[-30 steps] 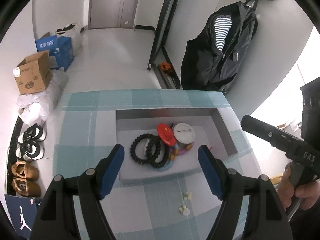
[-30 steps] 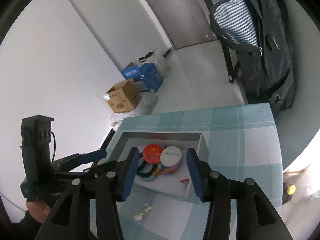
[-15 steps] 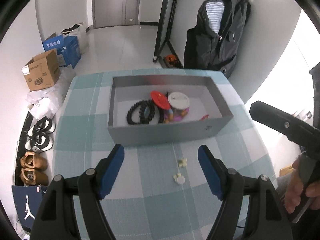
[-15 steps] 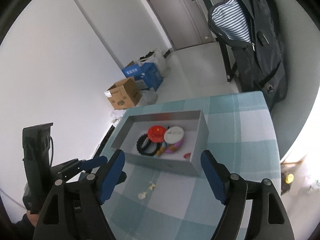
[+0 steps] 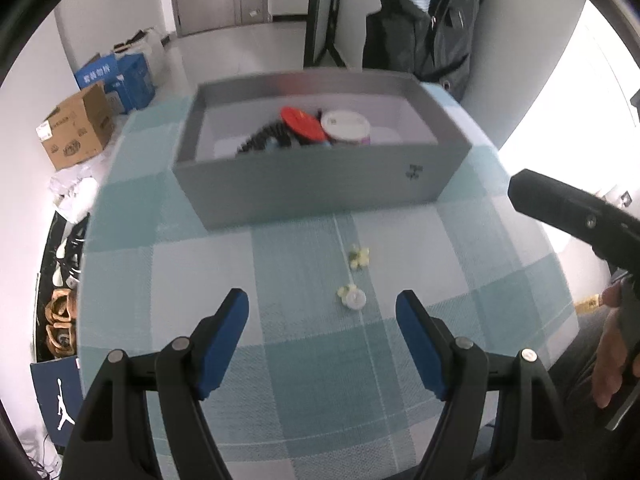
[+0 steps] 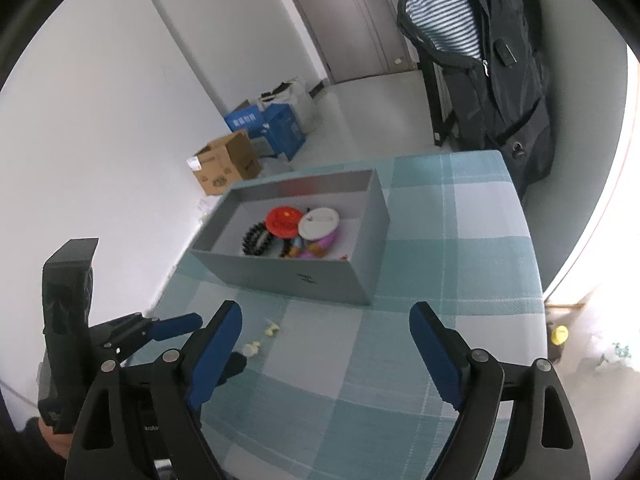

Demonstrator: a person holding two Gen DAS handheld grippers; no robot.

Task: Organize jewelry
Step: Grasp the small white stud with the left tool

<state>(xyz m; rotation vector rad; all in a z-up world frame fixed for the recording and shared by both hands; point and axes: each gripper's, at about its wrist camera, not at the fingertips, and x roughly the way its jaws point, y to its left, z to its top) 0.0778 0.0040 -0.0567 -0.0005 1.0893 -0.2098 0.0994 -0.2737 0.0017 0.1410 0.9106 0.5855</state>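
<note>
Grey box [image 5: 320, 184] upper centre on table [image 5: 304, 380], bracelets [image 6: 256, 240] inside | two earrings [image 5: 352, 298] before left gripper [image 5: 322, 320], jaws wide, empty | right gripper [image 6: 325, 336] jaws opening, empty | right view only: yellow cap [image 6: 559, 334] on floor.

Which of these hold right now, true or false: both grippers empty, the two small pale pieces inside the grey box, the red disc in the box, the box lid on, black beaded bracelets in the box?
1. Both the left gripper and the right gripper hold nothing. True; the right one's jaws are opening, with nothing between them.
2. The two small pale pieces lie inside the grey box. False: they lie on the checked tablecloth, in front of the box.
3. The red disc is in the box. True.
4. The box has its lid on. False: it is open at the top.
5. Black beaded bracelets lie in the box. True.
</note>
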